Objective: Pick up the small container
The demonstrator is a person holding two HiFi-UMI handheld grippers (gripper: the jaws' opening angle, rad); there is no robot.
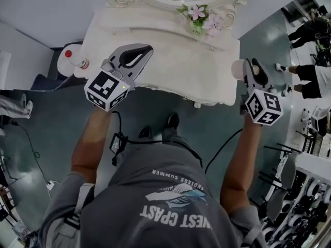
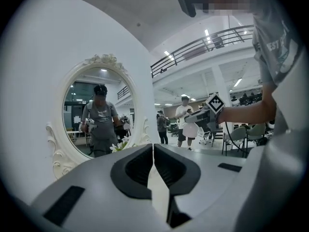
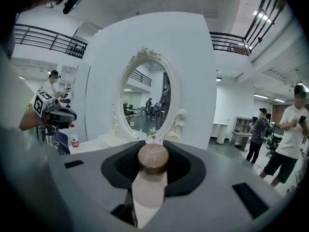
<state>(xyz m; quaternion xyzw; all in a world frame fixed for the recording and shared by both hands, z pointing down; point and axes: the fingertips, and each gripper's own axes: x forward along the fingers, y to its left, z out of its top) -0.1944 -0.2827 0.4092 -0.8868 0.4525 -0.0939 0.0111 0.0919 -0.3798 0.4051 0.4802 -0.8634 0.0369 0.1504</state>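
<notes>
The small container (image 3: 150,187) is a white bottle with a round wooden cap (image 3: 153,159). It is lying along the jaws of my right gripper (image 3: 153,166), which is shut on it. In the head view the container (image 1: 238,69) shows as a white cylinder at the tip of the right gripper (image 1: 249,68), held in the air just off the right end of the white vanity table (image 1: 155,50). My left gripper (image 1: 135,55) hovers over the table's front left part. Its jaws (image 2: 153,153) meet, shut with nothing between them.
An oval mirror (image 3: 147,98) in an ornate white frame stands at the back of the table, with pink flowers (image 1: 199,14) at its foot. A red-capped bottle (image 1: 76,61) stands by the table's left end. People (image 3: 289,129) stand off to the right.
</notes>
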